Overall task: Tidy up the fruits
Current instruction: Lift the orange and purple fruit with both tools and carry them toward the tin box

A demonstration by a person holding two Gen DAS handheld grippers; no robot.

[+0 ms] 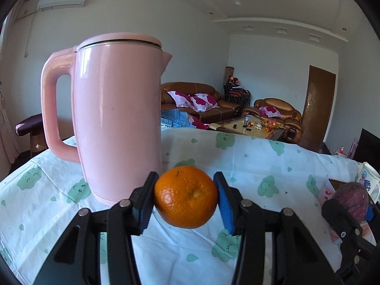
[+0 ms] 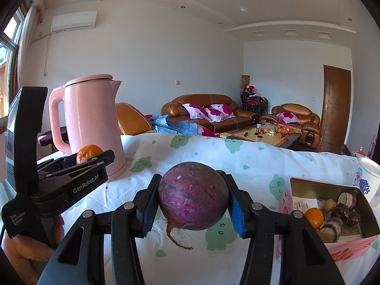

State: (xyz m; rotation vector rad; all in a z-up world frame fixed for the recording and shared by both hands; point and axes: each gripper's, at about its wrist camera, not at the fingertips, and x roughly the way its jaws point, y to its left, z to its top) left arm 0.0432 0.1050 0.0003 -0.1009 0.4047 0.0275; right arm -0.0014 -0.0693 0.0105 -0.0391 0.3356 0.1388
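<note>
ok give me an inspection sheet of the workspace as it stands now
surface: table under white cloth with green prints
job's things: orange; purple root; pink tin with another orange and dark pieces inside
clutter: pink kettle; mug behind tin
grippers: left gripper shut on the orange; right gripper shut on the root, both lifted
cables: nothing seen
surroundings: brown sofas, coffee table, door
</note>
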